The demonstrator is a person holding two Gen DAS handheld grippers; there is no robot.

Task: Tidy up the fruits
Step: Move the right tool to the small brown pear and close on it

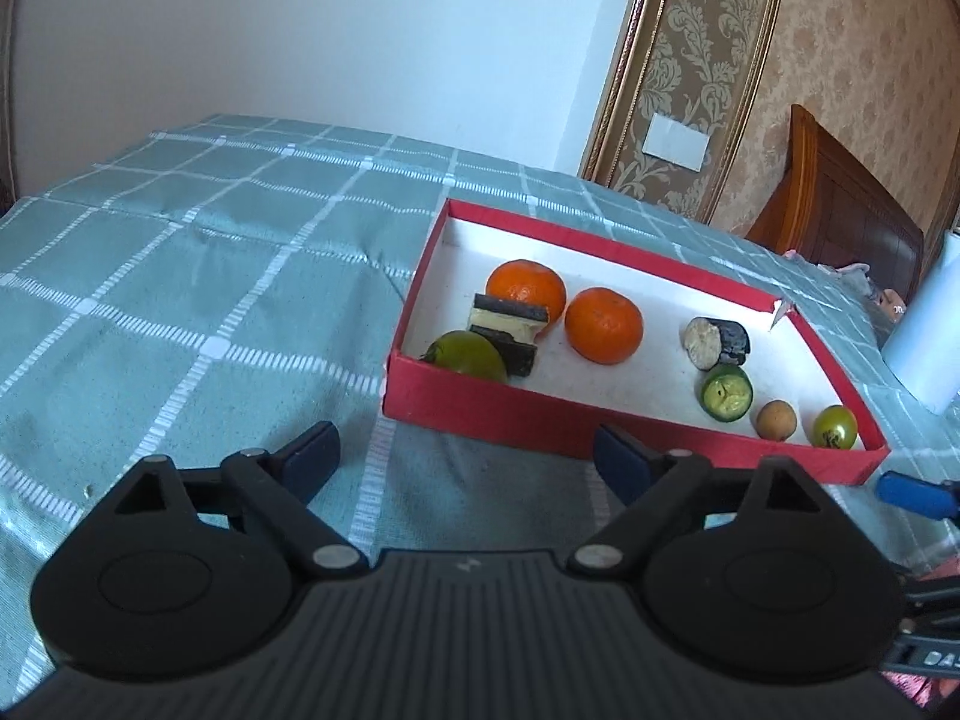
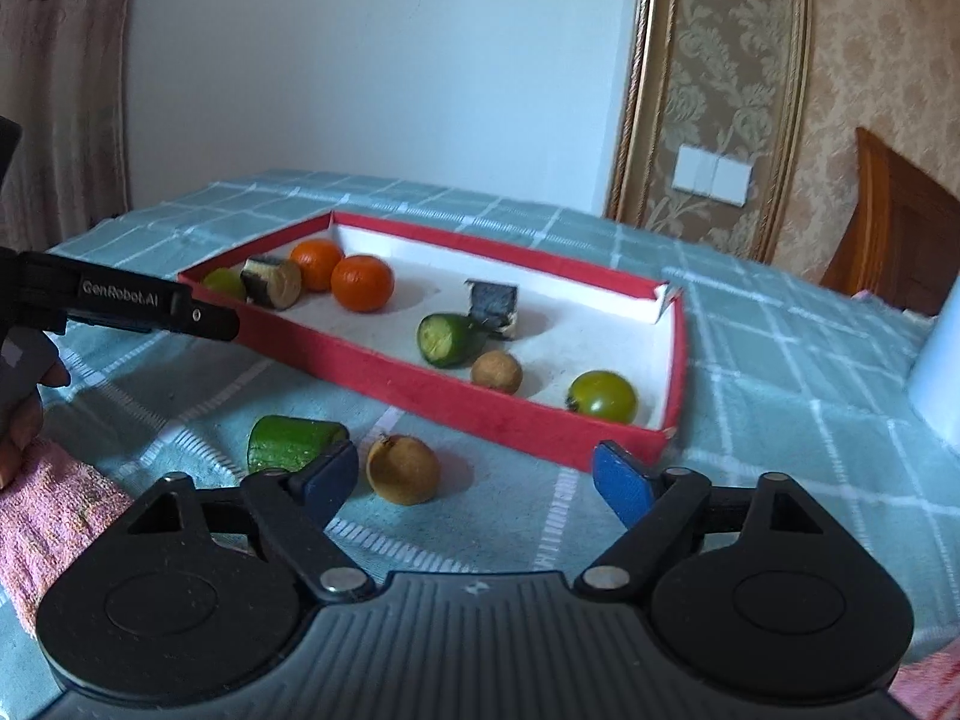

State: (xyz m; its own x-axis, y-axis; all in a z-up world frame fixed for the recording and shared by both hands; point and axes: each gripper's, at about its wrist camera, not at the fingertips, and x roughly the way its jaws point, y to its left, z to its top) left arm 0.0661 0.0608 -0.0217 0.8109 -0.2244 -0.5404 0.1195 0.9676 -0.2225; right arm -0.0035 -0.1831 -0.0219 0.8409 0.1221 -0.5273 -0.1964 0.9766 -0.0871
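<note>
Brown longan [image 2: 402, 469] beside cucumber piece [image 2: 294, 443]

I see red box [image 2: 480, 414] on checked cloth holding two oranges [image 2: 362, 283], green fruits, cucumber piece [image 2: 447, 340], longan [image 2: 496, 371]. Outside near box's front edge: cucumber chunk [image 2: 294, 443], second longan [image 2: 402, 469].
</note>
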